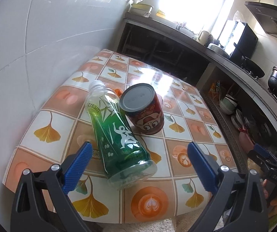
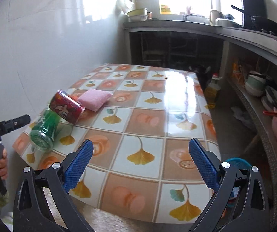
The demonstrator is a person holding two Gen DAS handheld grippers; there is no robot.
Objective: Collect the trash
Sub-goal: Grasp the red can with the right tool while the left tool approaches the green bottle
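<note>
left wrist view shows the left gripper [image 1: 138,150] with its blue ribbed pads spread wide and gripping nothing; the lower half of a clear plastic bottle with a green label [image 1: 117,135] lies between them without touching either pad. the bottle lies on its side, capless neck pointing away toward the wall, on a table covered with a glossy cloth of orange and white squares printed with ginkgo leaves [image 1: 186,135]. a short red tin can with a cartoon face and a grey lid [image 1: 142,110] lies tilted just beside the bottle's upper part, seemingly touching it. right wrist view shows the right gripper [image 2: 141,150], its blue pads also wide apart and holding nothing, hovering over bare cloth near the table's front edge, well apart from the bottle and can at far left. a pink folded sponge cloth [image 2: 95,99] lies just behind the can. beyond the table stands a grey kitchen counter [image 2: 177,24] under a bright window.
</note>
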